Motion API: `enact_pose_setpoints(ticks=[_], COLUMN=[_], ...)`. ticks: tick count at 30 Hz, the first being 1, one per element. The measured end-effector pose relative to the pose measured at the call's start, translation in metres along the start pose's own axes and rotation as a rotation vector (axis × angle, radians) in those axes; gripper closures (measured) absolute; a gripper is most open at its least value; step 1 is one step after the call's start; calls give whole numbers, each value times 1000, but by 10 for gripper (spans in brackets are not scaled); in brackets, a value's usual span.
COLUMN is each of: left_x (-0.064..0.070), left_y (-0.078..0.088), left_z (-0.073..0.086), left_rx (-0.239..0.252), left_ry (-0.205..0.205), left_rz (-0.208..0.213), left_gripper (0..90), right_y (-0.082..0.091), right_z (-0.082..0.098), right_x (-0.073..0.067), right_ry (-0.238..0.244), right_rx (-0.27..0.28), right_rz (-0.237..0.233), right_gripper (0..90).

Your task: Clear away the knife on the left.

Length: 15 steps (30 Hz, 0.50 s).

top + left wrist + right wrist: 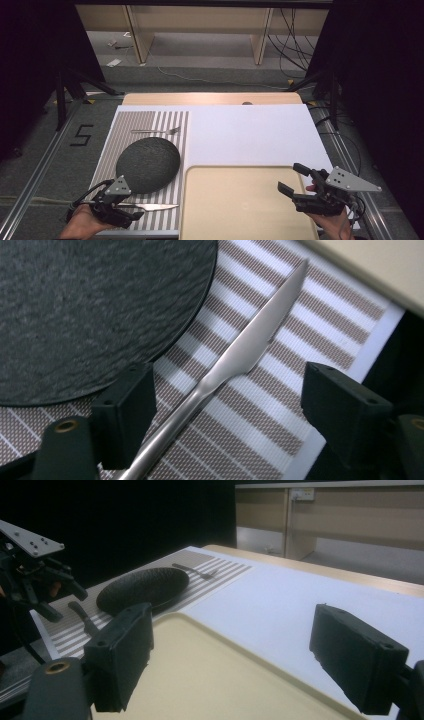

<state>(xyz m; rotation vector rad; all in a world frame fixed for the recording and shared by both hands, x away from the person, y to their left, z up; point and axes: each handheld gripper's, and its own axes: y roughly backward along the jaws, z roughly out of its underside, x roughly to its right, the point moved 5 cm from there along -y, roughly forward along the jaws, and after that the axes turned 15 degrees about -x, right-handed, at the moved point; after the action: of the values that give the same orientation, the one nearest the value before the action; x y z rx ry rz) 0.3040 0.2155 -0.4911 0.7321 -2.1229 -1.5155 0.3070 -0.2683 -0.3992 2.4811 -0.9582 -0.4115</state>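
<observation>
A silver table knife [155, 206] [250, 342] lies flat on the striped placemat [150, 122] [310, 325], just in front of a dark slate plate [148, 164] [90, 305]. My left gripper [131, 205] [227, 390] is low over the knife's handle, its open jaws straddling it; the handle runs close past the left pad and the right pad stands well clear. My right gripper [294, 179] [230, 645] hovers open over the right side of the beige tray [240, 205] [200, 680], nothing between its fingers. The left gripper [30, 575] also shows far off in the right gripper view.
A fork [156, 131] [192, 570] lies at the placemat's far end, beyond the plate. A white board [250, 132] covers the table's middle and right. A small dark object [247, 103] sits at the wooden far edge. Black curtains flank both sides.
</observation>
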Motion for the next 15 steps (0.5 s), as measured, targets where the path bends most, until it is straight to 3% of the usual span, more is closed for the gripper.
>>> enact_pose_setpoints(ticks=[4, 10, 15], left_x=[-6, -12, -16], left_y=[-9, -15, -18], left_z=[5, 5, 3], left_rx=[-37, -127, -174], left_ry=[6, -19, -33], left_rz=[5, -12, -19], left_gripper=[245, 310, 340], right_y=[0, 0, 0], right_z=[0, 0, 0], right_x=[0, 0, 0], right_ry=[-2, 0, 1], right_rx=[-1, 0, -3], right_rz=[1, -1, -2], right_gripper=[186, 186, 186])
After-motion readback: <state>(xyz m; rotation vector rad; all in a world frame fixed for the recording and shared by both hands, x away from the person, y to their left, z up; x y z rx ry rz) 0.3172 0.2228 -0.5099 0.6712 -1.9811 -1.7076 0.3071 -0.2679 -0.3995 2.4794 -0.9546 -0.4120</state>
